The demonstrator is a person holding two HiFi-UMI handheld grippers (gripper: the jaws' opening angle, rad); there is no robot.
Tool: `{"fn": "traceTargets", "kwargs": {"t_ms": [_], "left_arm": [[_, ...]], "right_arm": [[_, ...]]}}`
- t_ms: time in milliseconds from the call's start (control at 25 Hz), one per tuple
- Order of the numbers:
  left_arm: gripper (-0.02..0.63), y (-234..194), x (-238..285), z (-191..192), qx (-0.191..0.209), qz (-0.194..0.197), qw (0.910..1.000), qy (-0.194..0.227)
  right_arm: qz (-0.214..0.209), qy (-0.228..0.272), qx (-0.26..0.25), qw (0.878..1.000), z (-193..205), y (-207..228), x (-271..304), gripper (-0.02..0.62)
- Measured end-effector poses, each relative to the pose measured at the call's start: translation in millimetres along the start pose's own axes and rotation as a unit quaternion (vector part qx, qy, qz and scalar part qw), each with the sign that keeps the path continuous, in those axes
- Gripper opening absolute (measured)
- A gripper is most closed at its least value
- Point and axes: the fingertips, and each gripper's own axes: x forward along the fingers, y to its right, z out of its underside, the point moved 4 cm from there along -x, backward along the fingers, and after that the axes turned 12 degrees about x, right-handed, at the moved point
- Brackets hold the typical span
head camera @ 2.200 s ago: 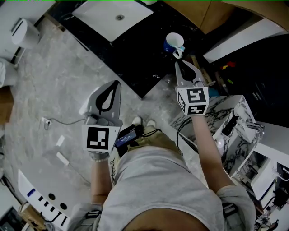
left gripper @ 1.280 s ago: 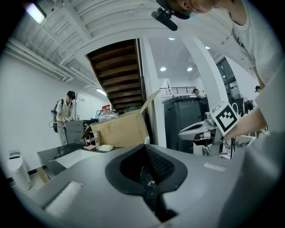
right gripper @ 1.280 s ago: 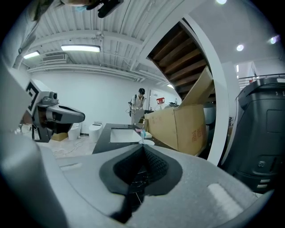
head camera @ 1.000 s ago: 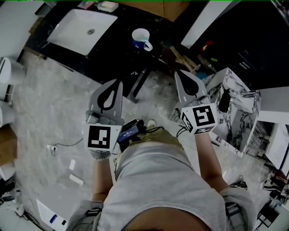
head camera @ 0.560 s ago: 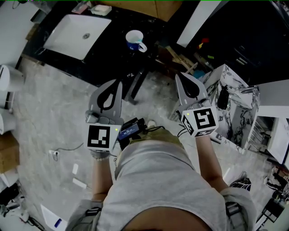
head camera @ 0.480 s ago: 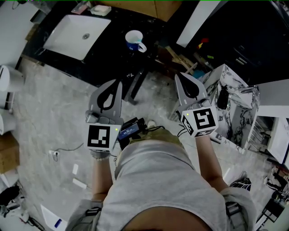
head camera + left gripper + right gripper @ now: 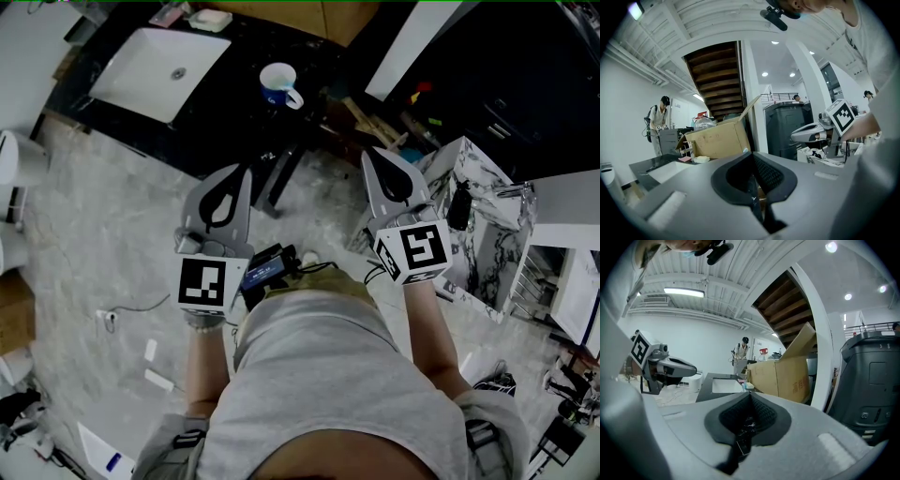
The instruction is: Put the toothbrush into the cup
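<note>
Head view: against the frame two seconds back, the cup (image 7: 277, 84) has gone from just above your right claw (image 7: 371, 155) to well up and left of it, and the white sink (image 7: 141, 66) now fills the upper left corner. Over the last half second almost nothing has changed. The cup stands upright on the dark counter (image 7: 234, 108), just right of the sink, well apart from both claws. It is white inside with a blue body and a white handle. No toothbrush can be made out. You hold the left claw (image 7: 241, 174) and the right claw side by side over the marble floor (image 7: 112, 234), both pointing toward the counter.

Left gripper view: the jaws are pressed together with nothing between them. A cardboard box (image 7: 719, 138) sits beyond them.

Right gripper view: these jaws also meet tip to tip, empty. Past them lie the sink and box, with a person (image 7: 740, 354) standing behind.
</note>
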Motion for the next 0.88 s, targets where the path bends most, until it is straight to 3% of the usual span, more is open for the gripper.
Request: {"fn": "traceTargets", "kwargs": {"t_ms": [880], "left_arm": [[0.014, 1.8, -3.5, 0.3, 0.004, -0.002, 1.0, -0.001]], "right_arm": [[-0.015, 0.001, -0.003, 1.0, -1.0, -8.9, 2.5, 0.0]]}}
